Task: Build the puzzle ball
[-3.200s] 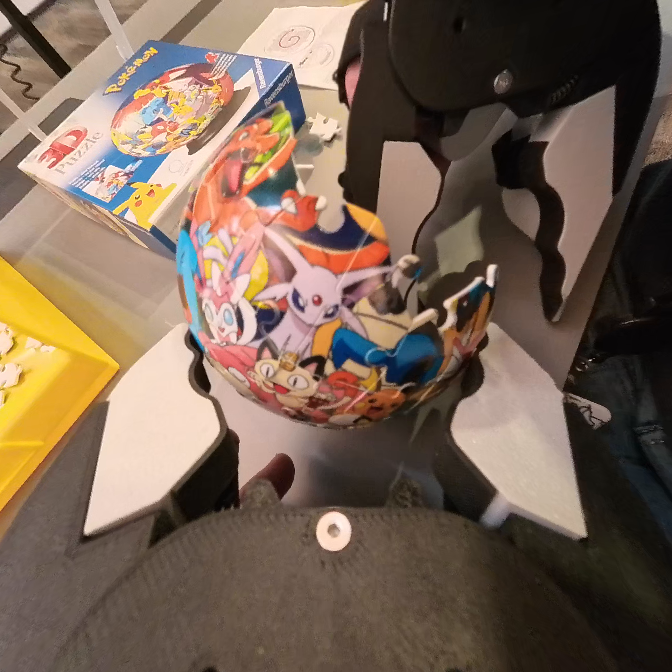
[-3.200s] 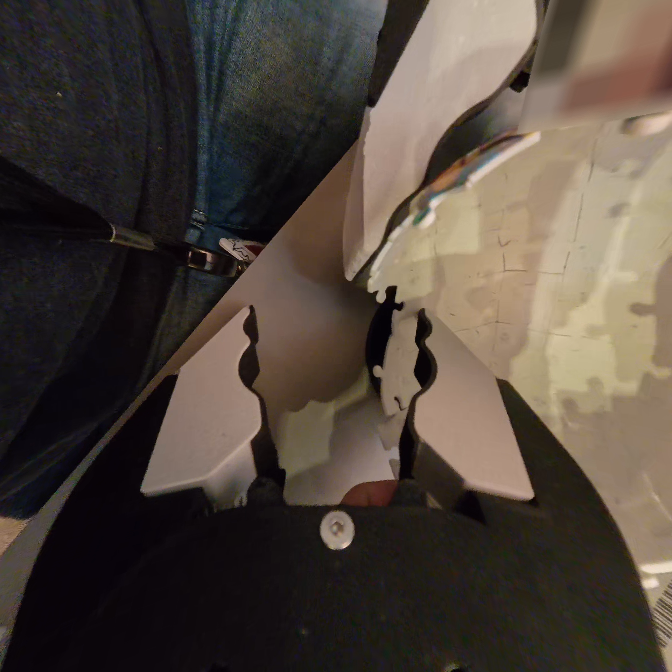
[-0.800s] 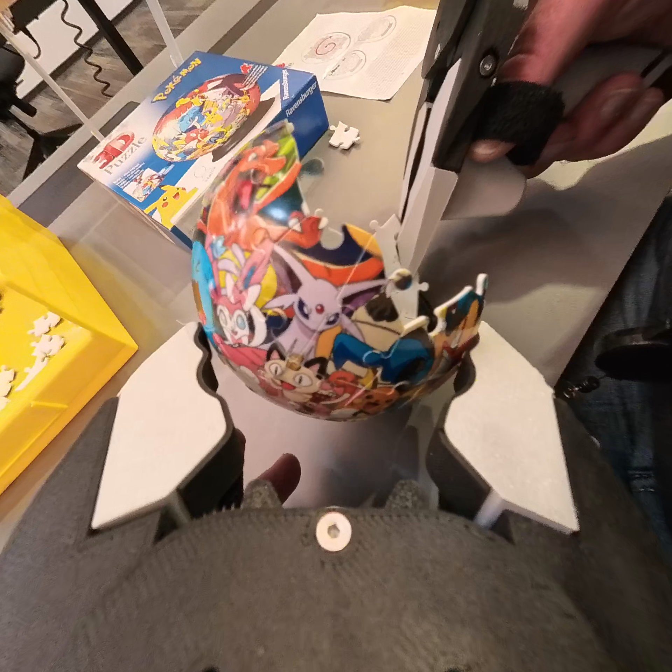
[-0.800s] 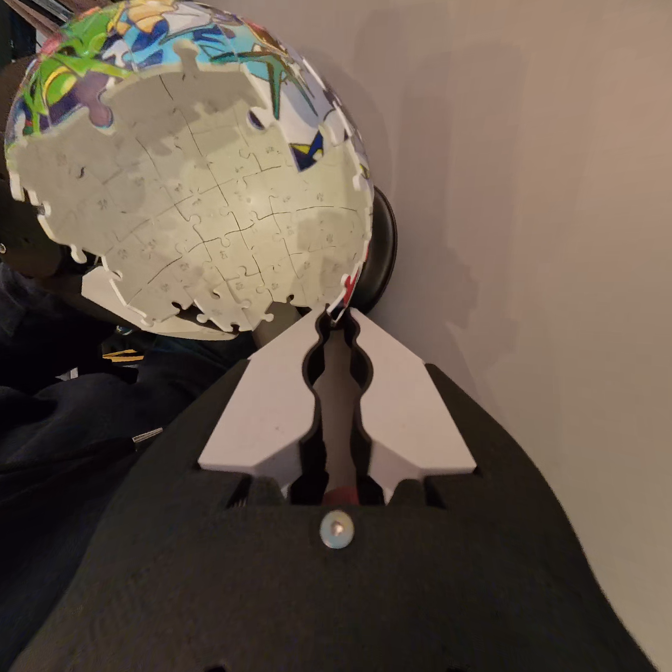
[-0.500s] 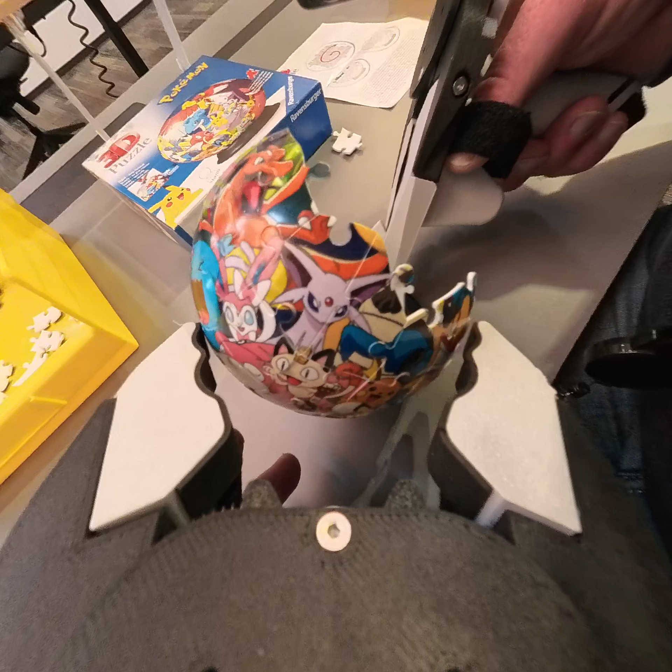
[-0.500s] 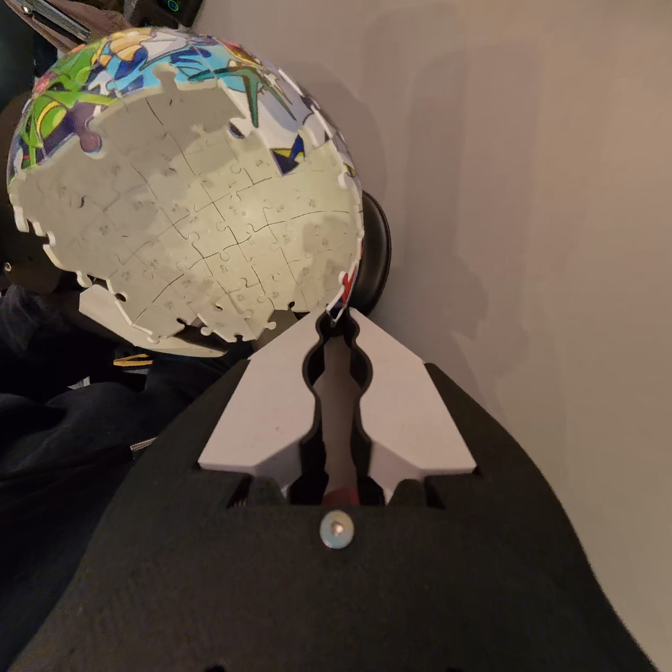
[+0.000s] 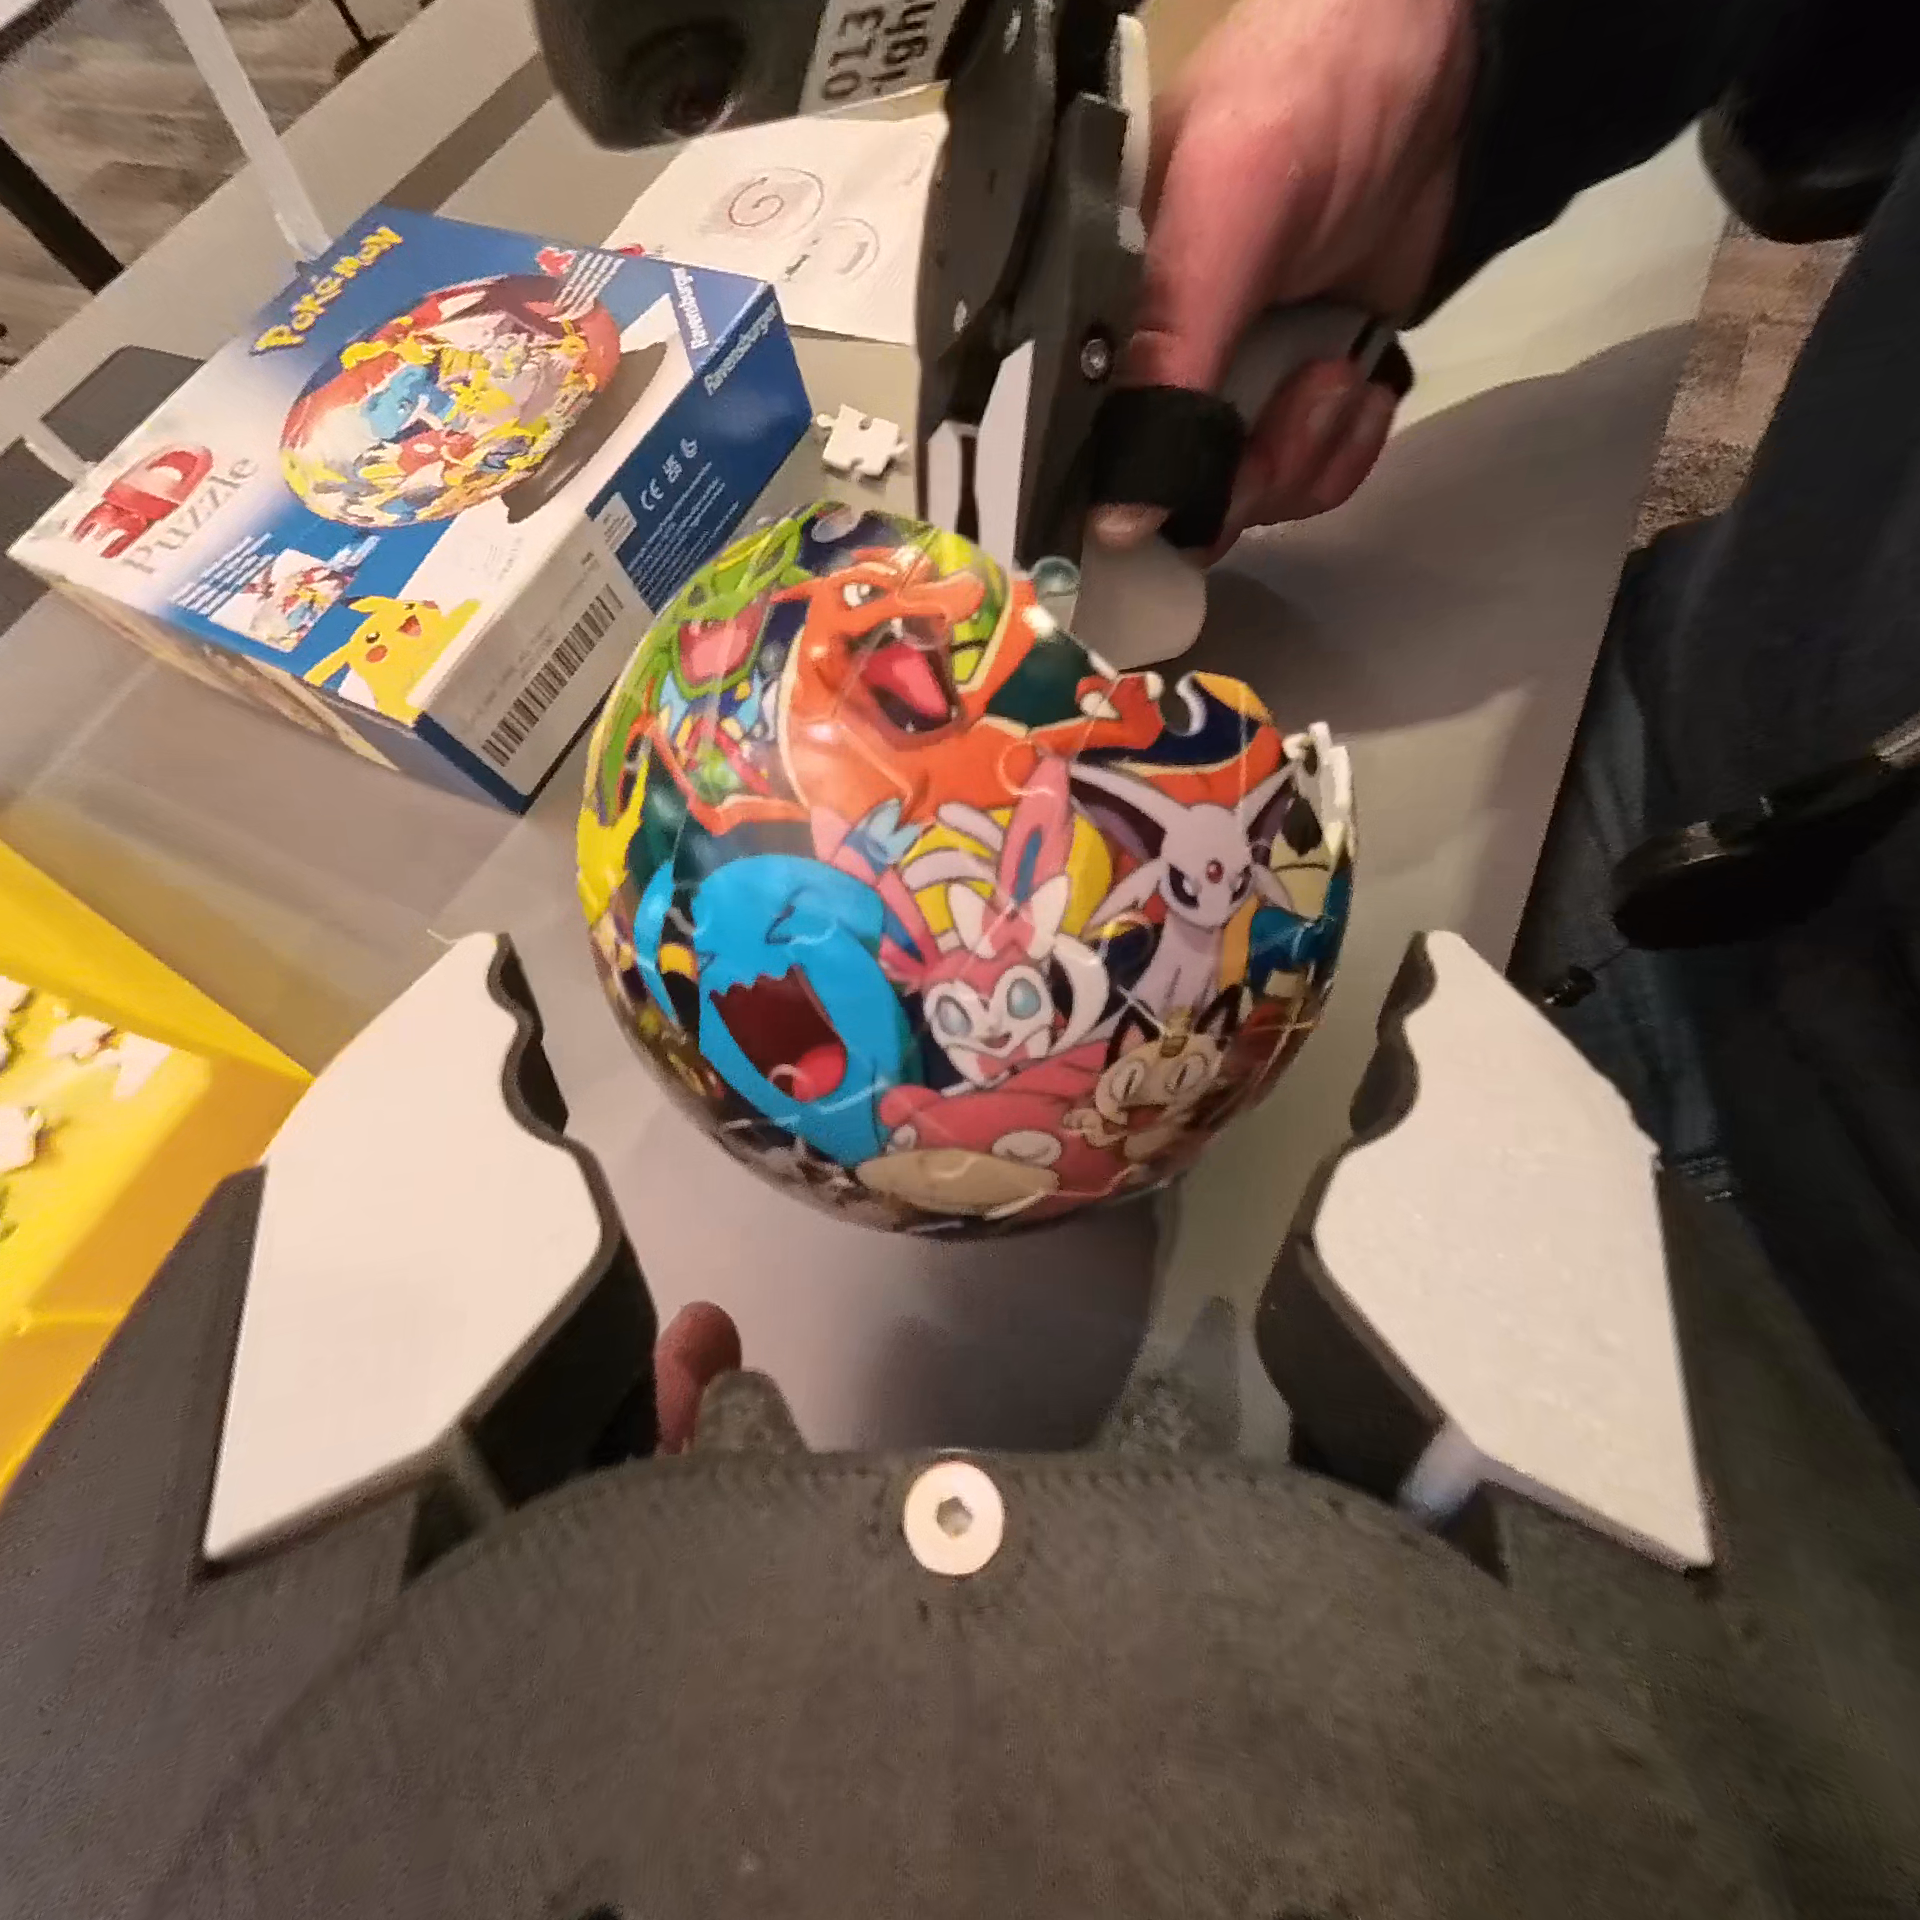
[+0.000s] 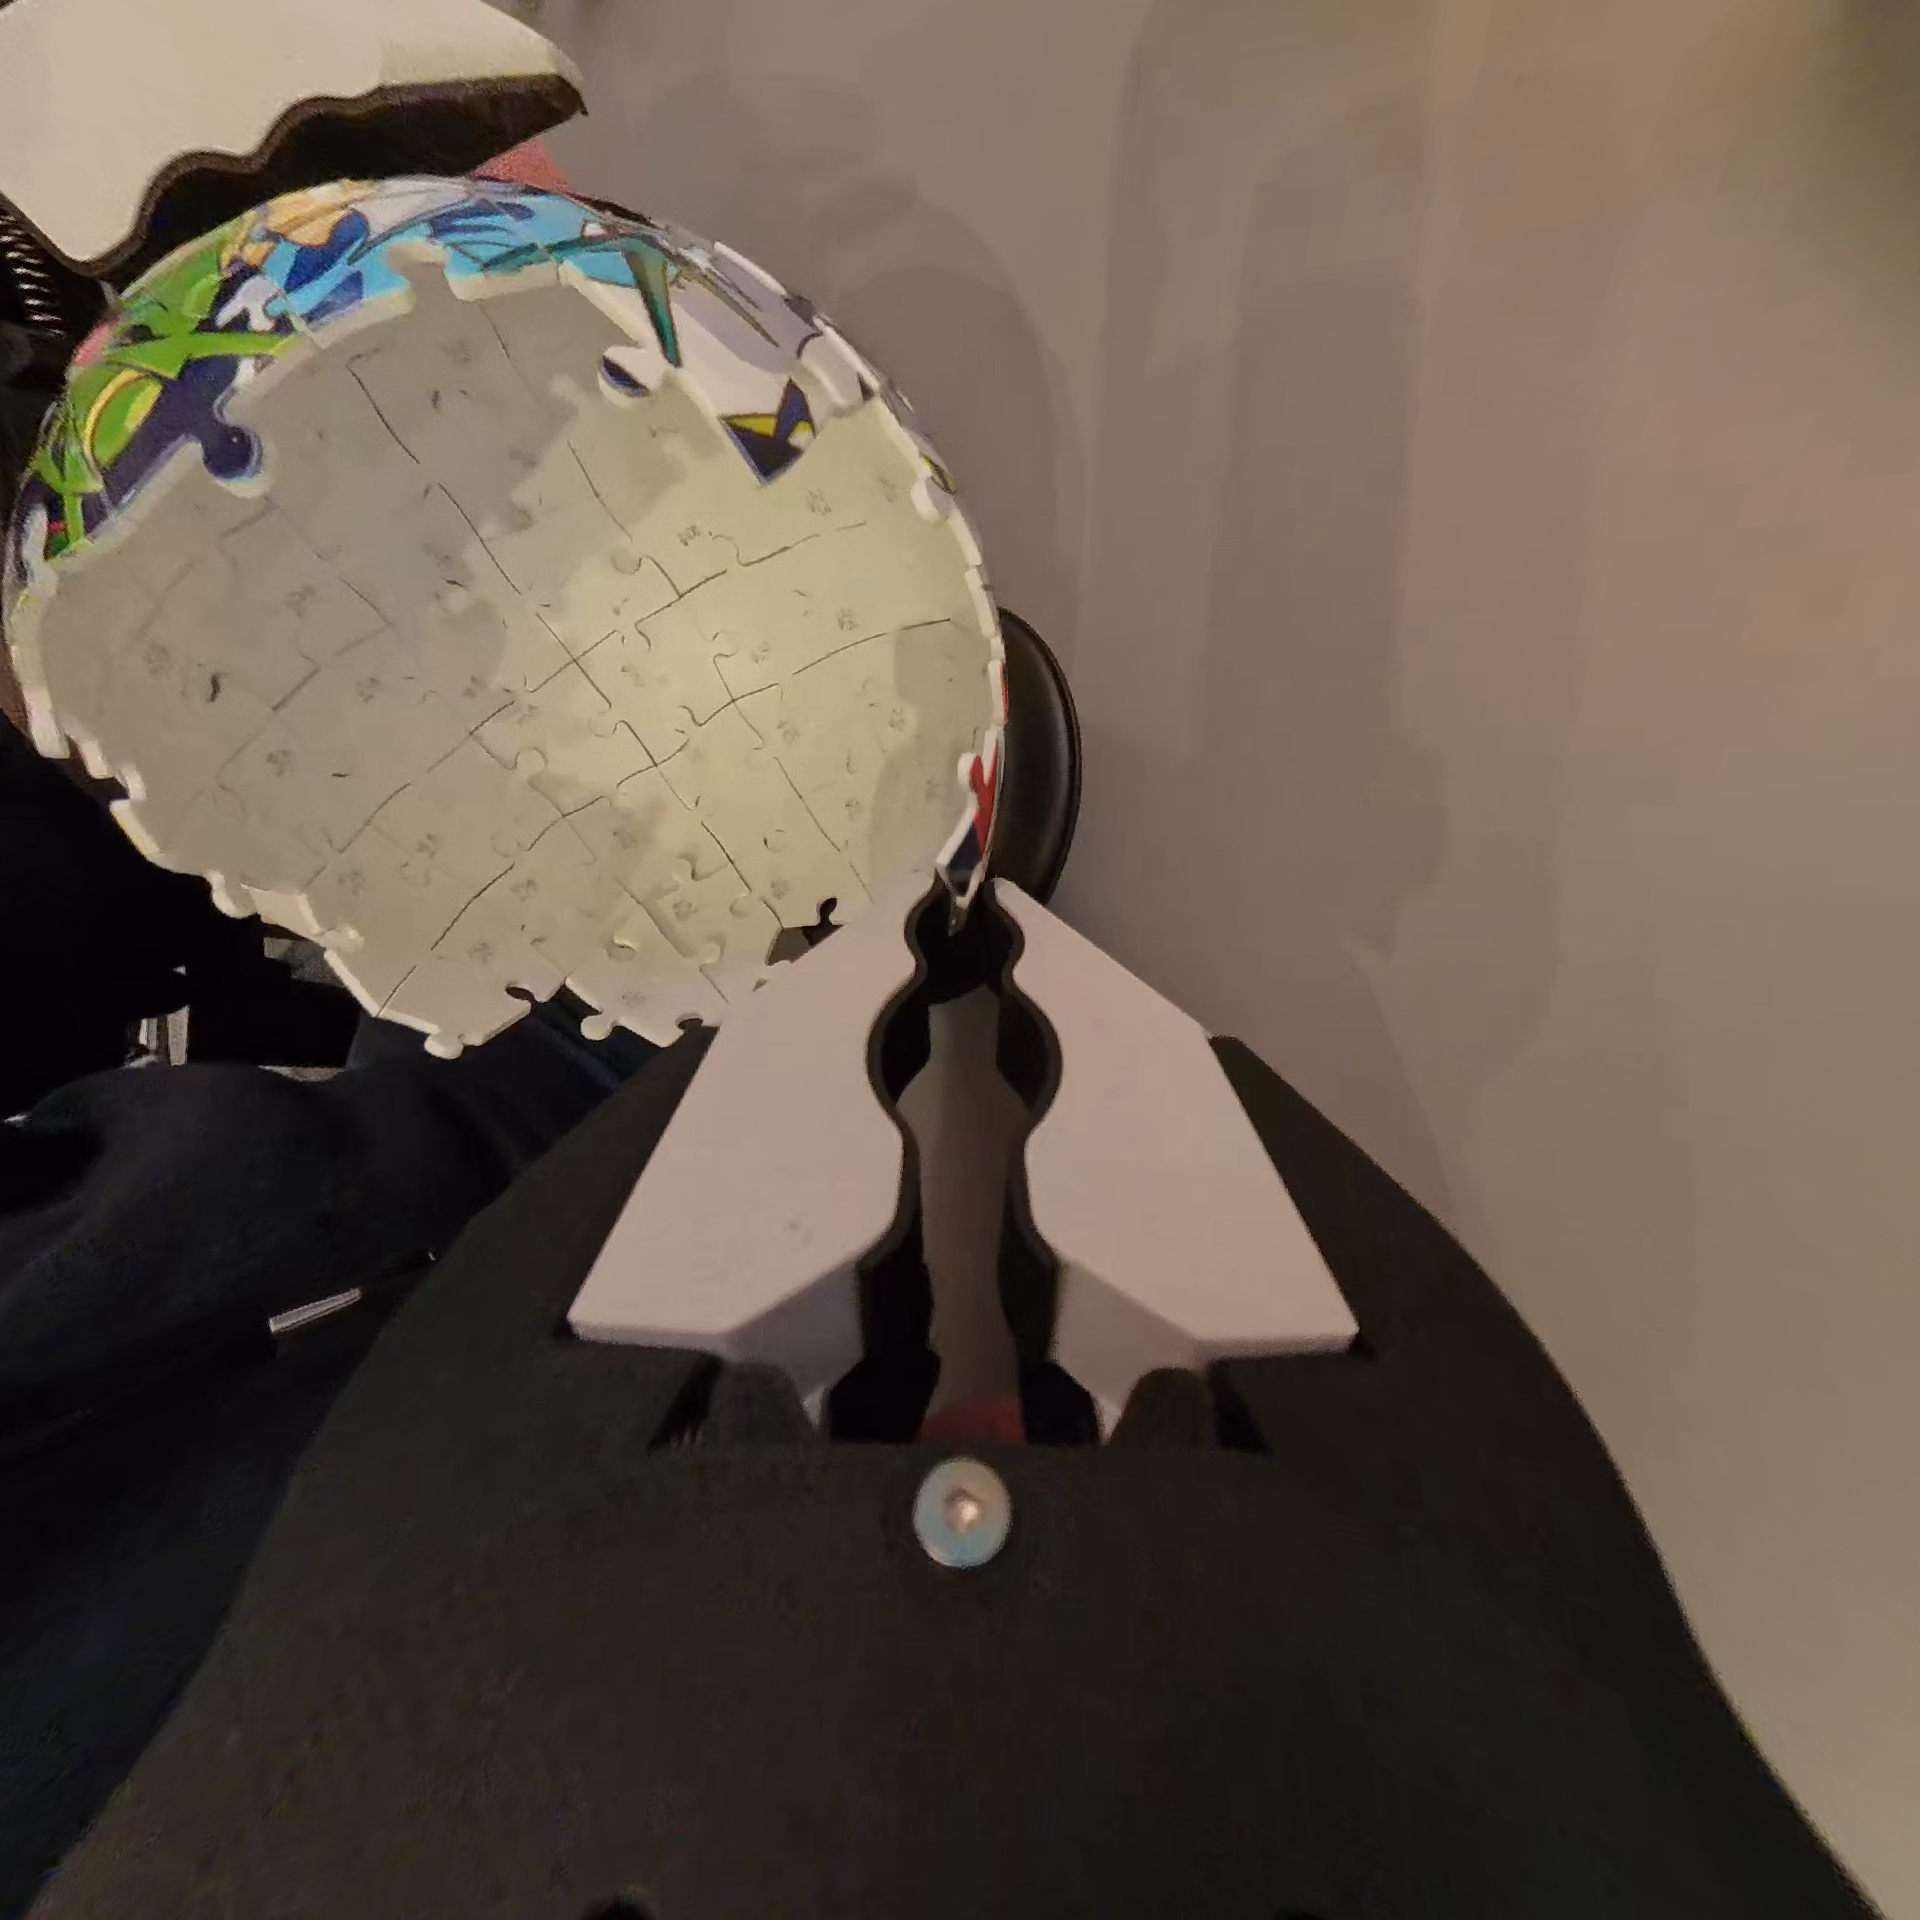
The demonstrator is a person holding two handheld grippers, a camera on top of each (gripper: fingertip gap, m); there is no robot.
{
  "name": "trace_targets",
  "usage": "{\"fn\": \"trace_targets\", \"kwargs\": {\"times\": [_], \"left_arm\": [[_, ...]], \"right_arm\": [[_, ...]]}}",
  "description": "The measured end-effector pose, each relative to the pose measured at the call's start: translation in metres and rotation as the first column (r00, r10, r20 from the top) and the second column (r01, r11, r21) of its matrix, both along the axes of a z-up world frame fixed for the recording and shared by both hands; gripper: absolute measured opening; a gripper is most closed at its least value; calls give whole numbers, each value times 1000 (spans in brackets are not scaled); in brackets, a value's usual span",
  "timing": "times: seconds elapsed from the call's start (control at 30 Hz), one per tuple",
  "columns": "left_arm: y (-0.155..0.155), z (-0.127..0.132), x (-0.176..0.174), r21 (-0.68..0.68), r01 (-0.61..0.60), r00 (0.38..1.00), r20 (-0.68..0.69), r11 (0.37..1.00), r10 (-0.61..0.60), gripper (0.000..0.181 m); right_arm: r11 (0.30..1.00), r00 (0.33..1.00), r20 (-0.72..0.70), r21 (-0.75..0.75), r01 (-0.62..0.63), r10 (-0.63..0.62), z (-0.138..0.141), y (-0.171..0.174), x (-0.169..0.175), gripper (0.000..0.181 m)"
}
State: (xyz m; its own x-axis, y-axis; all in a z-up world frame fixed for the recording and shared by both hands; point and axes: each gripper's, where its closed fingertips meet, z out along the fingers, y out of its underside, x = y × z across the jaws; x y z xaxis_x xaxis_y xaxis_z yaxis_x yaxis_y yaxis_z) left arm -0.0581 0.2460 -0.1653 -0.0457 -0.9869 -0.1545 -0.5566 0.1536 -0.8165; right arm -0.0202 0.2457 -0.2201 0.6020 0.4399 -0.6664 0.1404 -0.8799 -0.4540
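The left claw (image 7: 951, 997) stands wide, its two white fingers (image 7: 416, 1226) spread to either side of the puzzle ball (image 7: 966, 873); the ball sits between the tips, and whether either tip presses its shell cannot be told from this view. The right claw (image 8: 961, 899) is drawn narrow, with only a thin slit between its tips, and that slit pinches the jagged lower edge of the ball's open shell (image 8: 520, 675) beside a dark round stand (image 8: 1039, 748). In the left wrist view the right claw (image 7: 1039, 582) comes down at the ball's far top, gripped by a person's hand (image 7: 1278, 260).

The ball is unfinished: its printed outside faces the left claw, its pale hollow inside faces the right one. It hangs over the grey bench (image 7: 312, 831). Beyond the ball lies the blue puzzle box (image 7: 436, 468), with one loose white piece (image 7: 862, 442) just beside the box and a paper sheet (image 7: 810, 229) farther back. To the ball's left stands a yellow tray (image 7: 125, 1039) holding white pieces.
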Motion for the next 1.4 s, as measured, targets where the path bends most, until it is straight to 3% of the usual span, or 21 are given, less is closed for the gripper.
{"fn": "trace_targets", "kwargs": {"times": [0.03,0.2,0.53,0.87,1.4], "left_arm": [[-1,-1,1,-3,10,1000,-6,1000,-10,146],[0,-1,6,19,-2,999,32,1000,2,137],[0,-1,4,35,-18,999,36,999,17,135],[-1,-1,3,61,-28,999,24,998,27,134],[-2,0,-2,116,-79,997,10,990,78,134]], "right_arm": [[1000,1000,2,4,-7,7,0,1,-1,3],[1000,1000,-14,-15,-27,26,-1,4,-5,9],[1000,1000,-14,2,-13,13,0,0,2,26],[999,1000,12,29,26,-27,8,-9,30,29],[993,997,69,113,19,-27,15,-19,44,31]]}}
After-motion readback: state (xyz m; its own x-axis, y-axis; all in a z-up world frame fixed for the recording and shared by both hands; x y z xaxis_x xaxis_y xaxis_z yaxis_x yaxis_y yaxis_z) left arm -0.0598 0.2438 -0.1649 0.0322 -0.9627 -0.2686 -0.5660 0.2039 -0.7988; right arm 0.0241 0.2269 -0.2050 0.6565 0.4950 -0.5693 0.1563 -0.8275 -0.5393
